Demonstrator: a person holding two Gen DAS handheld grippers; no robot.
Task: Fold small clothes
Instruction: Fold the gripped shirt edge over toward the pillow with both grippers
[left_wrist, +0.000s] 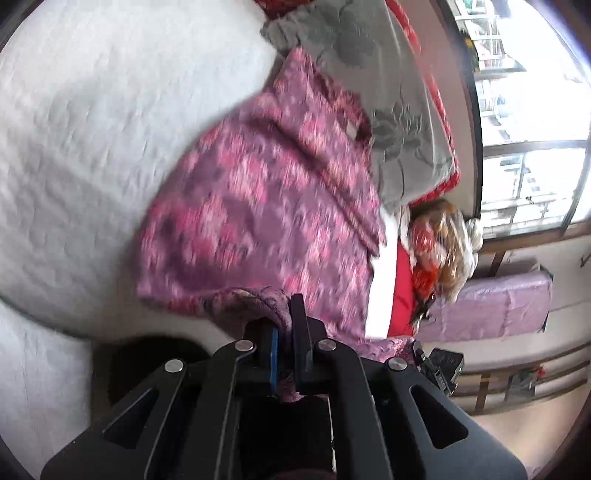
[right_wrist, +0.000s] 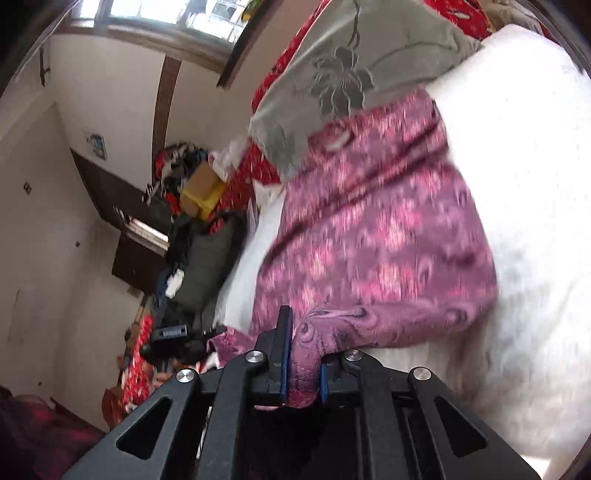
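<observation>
A purple and pink patterned garment lies spread over a white quilted bed cover, blurred by motion. My left gripper is shut on the garment's near edge, with cloth bunched between its jaws. In the right wrist view the same garment stretches away over the bed, and my right gripper is shut on another part of its near edge. The other gripper shows at the left of that view, also holding cloth.
A grey floral pillow and a red patterned blanket lie at the head of the bed. A window and a purple-covered bench stand beyond. In the right wrist view, clutter with a yellow box is piled by the bed.
</observation>
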